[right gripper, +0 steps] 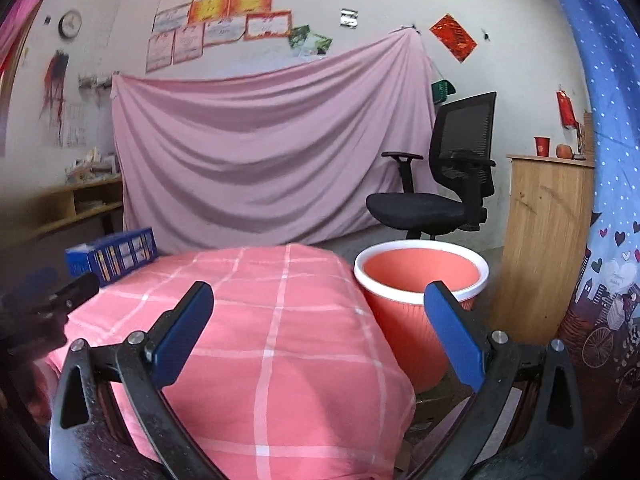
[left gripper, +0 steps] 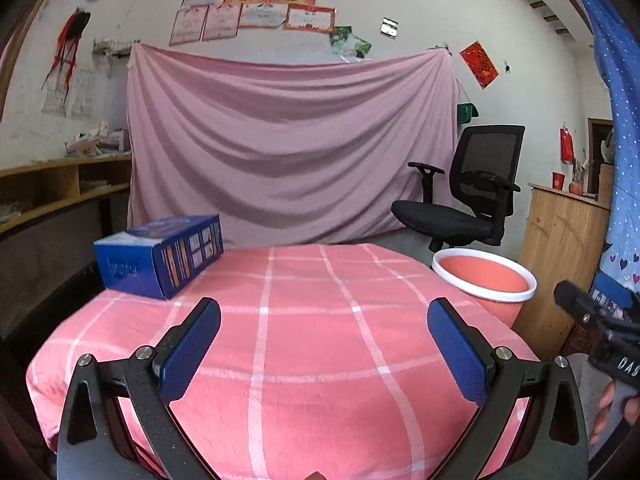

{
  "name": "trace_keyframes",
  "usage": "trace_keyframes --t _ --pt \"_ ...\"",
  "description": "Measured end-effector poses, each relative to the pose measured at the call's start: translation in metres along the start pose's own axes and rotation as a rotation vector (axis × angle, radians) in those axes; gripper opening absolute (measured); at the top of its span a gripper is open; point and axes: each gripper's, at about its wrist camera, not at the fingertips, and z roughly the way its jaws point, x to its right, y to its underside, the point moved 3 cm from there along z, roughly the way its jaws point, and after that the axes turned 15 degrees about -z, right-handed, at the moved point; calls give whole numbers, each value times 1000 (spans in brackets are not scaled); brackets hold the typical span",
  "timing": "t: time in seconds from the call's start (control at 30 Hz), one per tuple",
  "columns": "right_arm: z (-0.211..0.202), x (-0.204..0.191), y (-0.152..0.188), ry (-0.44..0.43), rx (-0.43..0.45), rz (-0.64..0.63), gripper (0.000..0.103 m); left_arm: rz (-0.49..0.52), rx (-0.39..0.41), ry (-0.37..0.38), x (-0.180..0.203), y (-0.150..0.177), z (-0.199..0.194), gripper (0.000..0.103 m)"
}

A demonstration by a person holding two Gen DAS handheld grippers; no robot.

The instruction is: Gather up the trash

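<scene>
A blue cardboard box (left gripper: pixel 160 256) lies at the far left corner of the table with a pink checked cloth (left gripper: pixel 304 320); it also shows in the right wrist view (right gripper: pixel 112 254). A coral bin with a white rim (left gripper: pixel 486 280) stands on the floor off the table's right side, and its inside looks empty in the right wrist view (right gripper: pixel 420 276). My left gripper (left gripper: pixel 324 312) is open and empty above the middle of the table. My right gripper (right gripper: pixel 320 296) is open and empty over the table's right edge, its right finger (right gripper: pixel 452 332) in front of the bin.
A black office chair (left gripper: pixel 472 200) stands behind the bin. A wooden cabinet (left gripper: pixel 560 264) is to the right of the bin. A pink sheet (left gripper: pixel 288 144) hangs on the back wall. A wooden shelf (left gripper: pixel 48 188) runs along the left.
</scene>
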Motion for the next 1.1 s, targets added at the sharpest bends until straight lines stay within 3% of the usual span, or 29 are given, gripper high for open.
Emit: trace_keyframes --t 0.53,1.1 --pt "28 -7 10 63 -40 -17 103 -62 69 -76 -22 4 9 101" --pt "31 -3 11 38 -51 3 103 -28 42 -82 -24 10 16 101"
